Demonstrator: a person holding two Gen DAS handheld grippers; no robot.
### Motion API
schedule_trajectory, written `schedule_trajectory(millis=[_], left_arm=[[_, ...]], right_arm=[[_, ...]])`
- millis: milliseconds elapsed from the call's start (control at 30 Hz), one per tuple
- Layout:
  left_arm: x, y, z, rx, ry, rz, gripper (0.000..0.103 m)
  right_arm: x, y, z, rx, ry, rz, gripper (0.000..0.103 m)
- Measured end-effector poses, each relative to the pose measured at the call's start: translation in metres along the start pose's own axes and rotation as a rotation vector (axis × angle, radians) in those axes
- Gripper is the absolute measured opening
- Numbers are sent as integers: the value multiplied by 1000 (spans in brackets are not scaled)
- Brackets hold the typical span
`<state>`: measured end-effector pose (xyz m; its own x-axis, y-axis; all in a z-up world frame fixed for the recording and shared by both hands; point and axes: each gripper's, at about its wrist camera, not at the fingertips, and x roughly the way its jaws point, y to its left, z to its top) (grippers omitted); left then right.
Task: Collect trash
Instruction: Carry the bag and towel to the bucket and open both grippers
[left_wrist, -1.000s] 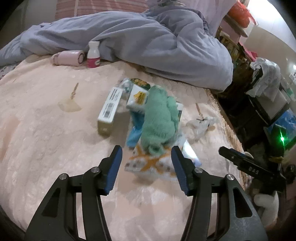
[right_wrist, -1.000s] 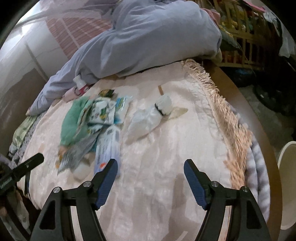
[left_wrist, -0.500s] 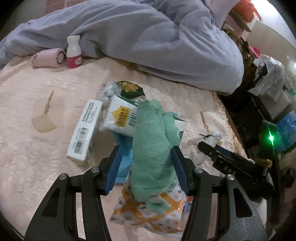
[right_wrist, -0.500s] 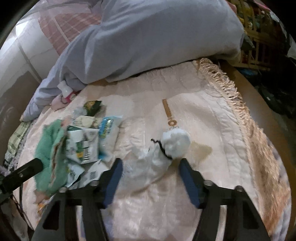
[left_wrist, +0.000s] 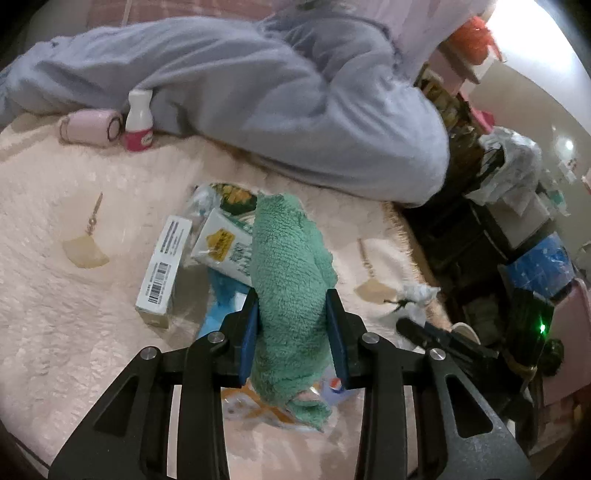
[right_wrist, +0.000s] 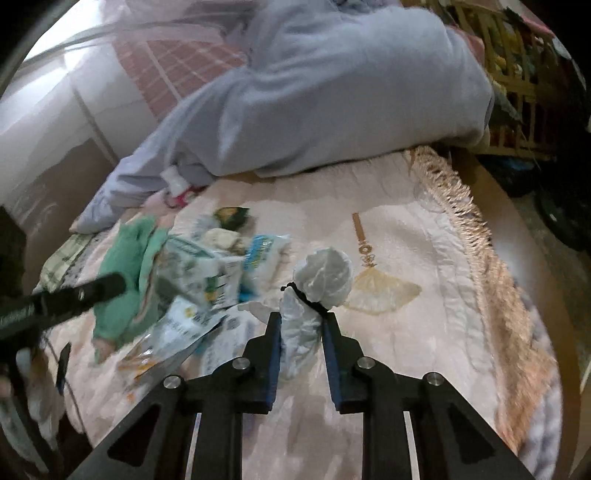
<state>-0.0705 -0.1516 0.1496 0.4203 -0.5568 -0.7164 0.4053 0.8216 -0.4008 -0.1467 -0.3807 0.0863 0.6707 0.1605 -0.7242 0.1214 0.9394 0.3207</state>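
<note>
Blue-padded left gripper (left_wrist: 292, 334), jaws just closing, clamps a green fleece cloth (left_wrist: 290, 273) atop wrappers and a barcoded carton (left_wrist: 162, 273). The right gripper (right_wrist: 302, 345), just closed, pinches a tied white plastic bag (right_wrist: 314, 291) on the bed's pink quilt (right_wrist: 424, 332).

Wrapper pile (right_wrist: 207, 280) motion-blurred, unreadable

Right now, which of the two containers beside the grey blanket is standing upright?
The small white bottle with the pink label stands upright, cap on top. The pale pink cylinder to its left lies on its side.
</note>
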Motion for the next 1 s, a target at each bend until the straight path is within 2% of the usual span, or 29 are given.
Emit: schedule_trajectory(millis=[167, 367, 633, 1000], left_arm=[[-15, -28, -14, 49, -6, -30, 32], [-15, -66, -41, 117, 13, -45, 32], [1, -112, -74, 193, 53, -53, 32], [21, -173, -96, 283, 82, -100, 32]], right_arm=[[-35, 5, -13, -17, -19, 16, 20], [-67, 5, -38, -40, -20, -3, 20], [-108, -14, -65, -46, -33, -65, 21], [-155, -63, -89, 3, -46, -162, 21]])
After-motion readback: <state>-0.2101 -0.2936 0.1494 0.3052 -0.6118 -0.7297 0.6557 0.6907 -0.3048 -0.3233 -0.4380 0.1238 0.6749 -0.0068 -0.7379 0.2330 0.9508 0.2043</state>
